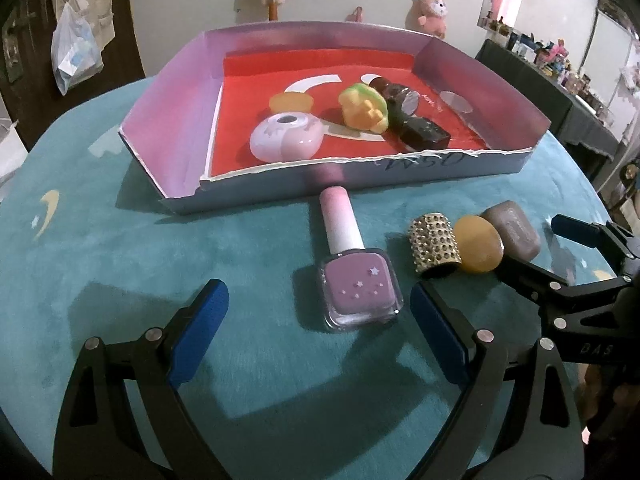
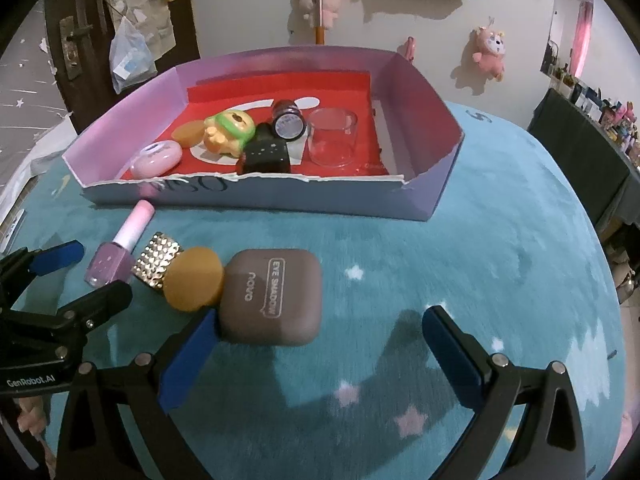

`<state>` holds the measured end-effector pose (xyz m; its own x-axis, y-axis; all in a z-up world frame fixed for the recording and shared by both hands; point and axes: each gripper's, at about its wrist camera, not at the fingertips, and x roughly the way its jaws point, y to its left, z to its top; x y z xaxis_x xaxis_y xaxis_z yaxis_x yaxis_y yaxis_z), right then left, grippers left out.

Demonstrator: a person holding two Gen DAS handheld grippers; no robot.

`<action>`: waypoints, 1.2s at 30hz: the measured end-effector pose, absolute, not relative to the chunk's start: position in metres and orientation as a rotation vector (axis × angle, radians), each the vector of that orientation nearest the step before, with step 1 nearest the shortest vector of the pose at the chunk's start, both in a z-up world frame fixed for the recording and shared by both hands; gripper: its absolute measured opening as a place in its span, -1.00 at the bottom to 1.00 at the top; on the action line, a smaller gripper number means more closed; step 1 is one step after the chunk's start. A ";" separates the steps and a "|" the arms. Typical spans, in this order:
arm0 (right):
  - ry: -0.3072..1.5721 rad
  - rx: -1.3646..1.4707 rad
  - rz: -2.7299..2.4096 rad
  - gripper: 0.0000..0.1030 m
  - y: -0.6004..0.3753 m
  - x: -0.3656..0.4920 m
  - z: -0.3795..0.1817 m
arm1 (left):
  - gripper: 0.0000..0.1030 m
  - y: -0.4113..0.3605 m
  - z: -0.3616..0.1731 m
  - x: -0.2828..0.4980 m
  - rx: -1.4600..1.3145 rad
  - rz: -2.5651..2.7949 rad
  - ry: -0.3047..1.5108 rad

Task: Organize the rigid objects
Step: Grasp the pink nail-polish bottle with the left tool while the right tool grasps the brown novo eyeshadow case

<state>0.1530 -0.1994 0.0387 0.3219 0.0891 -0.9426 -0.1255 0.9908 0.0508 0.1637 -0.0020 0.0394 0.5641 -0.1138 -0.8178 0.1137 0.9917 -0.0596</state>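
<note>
A lilac nail polish bottle [image 1: 356, 280] with a pink cap lies on the teal tablecloth, just ahead of my open left gripper [image 1: 320, 336] and between the lines of its blue pads. To its right sit a gold studded cylinder [image 1: 434, 246], an orange sponge [image 1: 478, 248] and a taupe eye shadow case [image 2: 272, 296]. My right gripper [image 2: 320, 360] stands wide open around the near end of that case, which is close to the left pad; the right pad is well apart from it. The pink-walled tray [image 1: 400, 168] stands behind.
In the tray lie a pink round case [image 1: 286, 138], an orange puff [image 1: 290, 102], a yellow-green toy [image 1: 364, 108], a dark bottle [image 1: 396, 96], a black box [image 1: 426, 134] and a clear cup [image 2: 332, 136]. Plush toys hang on the far wall. A cluttered shelf stands at the right.
</note>
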 end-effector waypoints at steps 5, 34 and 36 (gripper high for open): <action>1.245 -0.019 0.146 0.97 -0.201 0.157 0.036 | 0.74 -0.004 0.039 0.168 0.000 -0.151 0.961; 1.126 -0.019 0.280 0.11 -0.187 0.148 0.071 | -0.27 -0.016 0.074 0.152 -0.020 -0.304 0.870; 1.130 -0.018 0.282 0.11 -0.187 0.147 0.071 | -0.27 -0.016 0.074 0.151 -0.020 -0.306 0.871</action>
